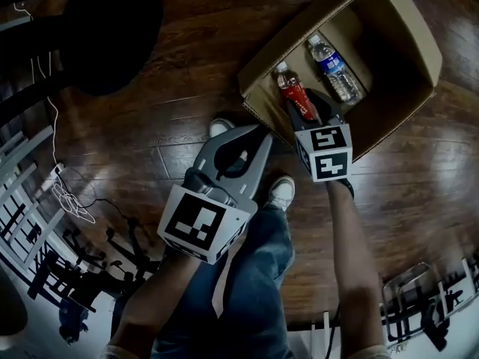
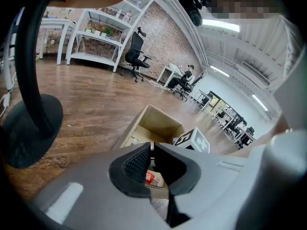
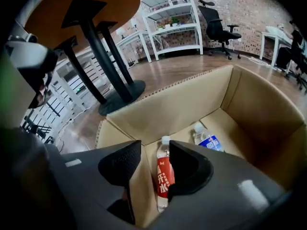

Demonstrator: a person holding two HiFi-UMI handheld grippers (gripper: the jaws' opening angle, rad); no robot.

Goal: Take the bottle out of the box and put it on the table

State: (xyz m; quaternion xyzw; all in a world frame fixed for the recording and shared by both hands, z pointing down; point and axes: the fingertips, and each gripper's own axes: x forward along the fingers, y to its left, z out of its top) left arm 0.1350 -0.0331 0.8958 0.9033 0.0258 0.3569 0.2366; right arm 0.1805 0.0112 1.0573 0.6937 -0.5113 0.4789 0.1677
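Observation:
An open cardboard box point(image 1: 299, 32) stands on the wooden floor with two bottles lying in it. The red-labelled bottle point(image 1: 296, 96) lies along the near wall, and the blue-labelled bottle point(image 1: 335, 69) lies beside it. My right gripper point(image 1: 314, 112) hangs over the box's near edge, open. In the right gripper view, the red-labelled bottle point(image 3: 164, 174) shows in the gap of the right gripper point(image 3: 155, 147), below the pads and untouched. The box wall point(image 3: 182, 104) also runs under that gap. My left gripper point(image 1: 253, 130) is shut and empty, outside the box, left gripper point(image 2: 152, 146) aimed toward it.
A black round table base point(image 1: 112, 36) sits on the floor at the upper left, with its pedestal point(image 3: 115, 80) behind the box. Cables point(image 1: 71, 197) trail at the left. The person's shoes point(image 1: 281, 193) stand just before the box. White shelves point(image 2: 96, 37) and an office chair point(image 2: 136, 56) stand far off.

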